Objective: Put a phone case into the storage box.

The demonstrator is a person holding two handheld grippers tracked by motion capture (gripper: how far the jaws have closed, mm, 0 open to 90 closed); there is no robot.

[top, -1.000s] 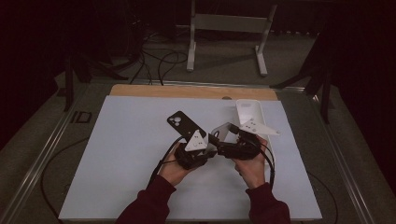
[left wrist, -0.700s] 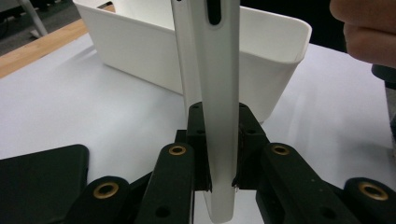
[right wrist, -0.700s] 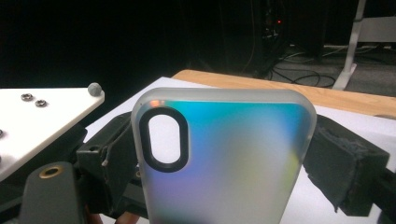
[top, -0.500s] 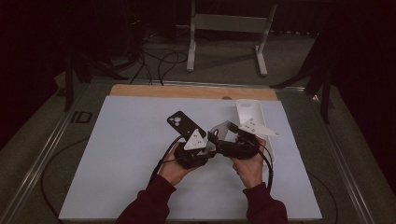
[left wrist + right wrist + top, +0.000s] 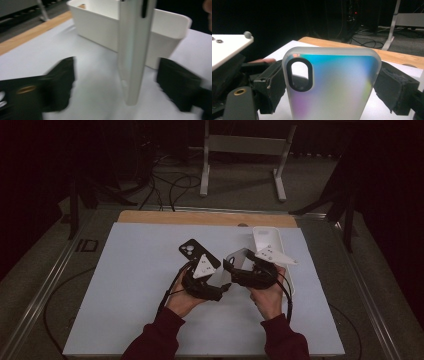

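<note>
The right gripper is clamping a translucent phone case by its two long edges, both foam pads pressing on it; the case is standing upright between them, its oval camera cutout at the upper left, its lower end cut off by the bottom of the right gripper view. The left gripper has just been opening its jaws and is now holding them wide; the same case is standing edge-on between them, touching neither pad, while both jaws are blurring into soft dark shapes. From above, the two grippers are meeting nose to nose near the middle of the white mat, and the case is showing as a pale sliver, largely hidden by gripper bodies and grey plates. A black phone case is lying flat just beyond the left gripper, partly covered by it; a white bin is sitting behind the right hand, its near part hidden.
</note>
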